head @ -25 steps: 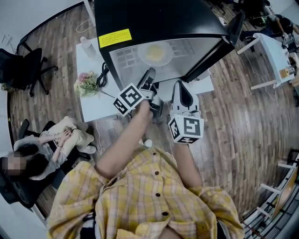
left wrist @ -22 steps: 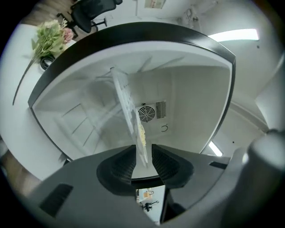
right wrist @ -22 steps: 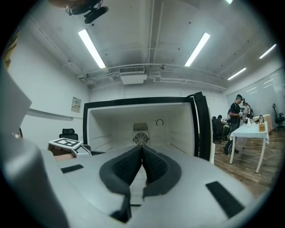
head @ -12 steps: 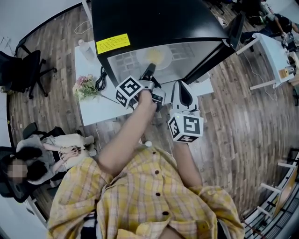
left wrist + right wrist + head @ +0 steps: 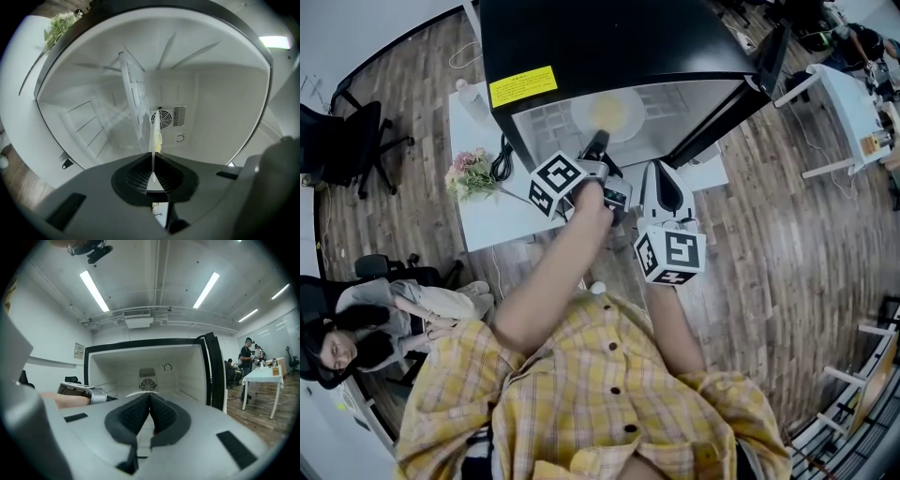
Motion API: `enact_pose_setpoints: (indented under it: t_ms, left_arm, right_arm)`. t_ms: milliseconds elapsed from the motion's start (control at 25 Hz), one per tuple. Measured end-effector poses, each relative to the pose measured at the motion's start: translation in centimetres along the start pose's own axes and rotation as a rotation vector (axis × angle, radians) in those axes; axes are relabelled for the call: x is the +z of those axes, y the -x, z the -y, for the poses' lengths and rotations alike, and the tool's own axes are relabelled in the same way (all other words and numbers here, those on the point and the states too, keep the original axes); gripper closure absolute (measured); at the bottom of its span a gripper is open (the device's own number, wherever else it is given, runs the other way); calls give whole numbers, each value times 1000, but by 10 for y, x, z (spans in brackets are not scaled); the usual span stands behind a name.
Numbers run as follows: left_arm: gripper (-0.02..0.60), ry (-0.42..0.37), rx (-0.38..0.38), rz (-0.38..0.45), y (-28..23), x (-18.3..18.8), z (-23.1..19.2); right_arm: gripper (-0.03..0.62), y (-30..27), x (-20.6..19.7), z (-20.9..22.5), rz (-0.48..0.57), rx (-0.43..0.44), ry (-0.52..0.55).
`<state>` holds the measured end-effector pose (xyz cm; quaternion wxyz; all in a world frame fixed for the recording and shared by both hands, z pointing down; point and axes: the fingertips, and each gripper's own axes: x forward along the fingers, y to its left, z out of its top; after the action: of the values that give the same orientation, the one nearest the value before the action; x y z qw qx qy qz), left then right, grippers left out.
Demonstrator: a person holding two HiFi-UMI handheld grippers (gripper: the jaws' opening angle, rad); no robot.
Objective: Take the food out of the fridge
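**Two grippers at the open fridge, your left one on the plate**

Big black fridge fills the top of the head view, sitting on a white table, its door swung out to the right and the white inside in full sight. Left of it on that table lies a small bunch of flowers.

Inside the fridge is the plate, white and round, with the pale yellow food heaped in its middle. That's your target, and it's well within the cabinet, on the gridded shelf.

Your left gripper reaches in over the sill to the plate's near edge. Its own view settles it: the plate runs edge-on straight into the left gripper, the pads pinched down on the rim, with the food showing just past them.

Your right gripper hangs just outside the opening, beside your left and a little lower in the head view. In its own view the right gripper has its pads pressed together with nothing between them, pointing into the fridge.
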<state>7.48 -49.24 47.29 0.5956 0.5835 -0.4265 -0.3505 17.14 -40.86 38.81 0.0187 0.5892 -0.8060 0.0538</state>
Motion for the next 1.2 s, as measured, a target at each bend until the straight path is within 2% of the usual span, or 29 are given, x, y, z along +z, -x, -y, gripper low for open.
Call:
enact_pose_setpoints:
  t_ms: [320, 600, 800, 1200]
  left_arm:
    - [561, 55, -60, 6, 25, -4, 20]
    - [561, 44, -107, 23, 57, -9, 39]
    - [561, 125, -115, -9, 77, -26, 36]
    - [561, 140, -132, -11, 108, -33, 41]
  right_arm:
    - [586, 9, 1, -8, 8, 16, -2]
    - [586, 19, 5, -15, 18, 24, 2]
    - [586, 27, 5, -19, 24, 34, 7]
    - [586, 36, -1, -19, 5, 46, 21]
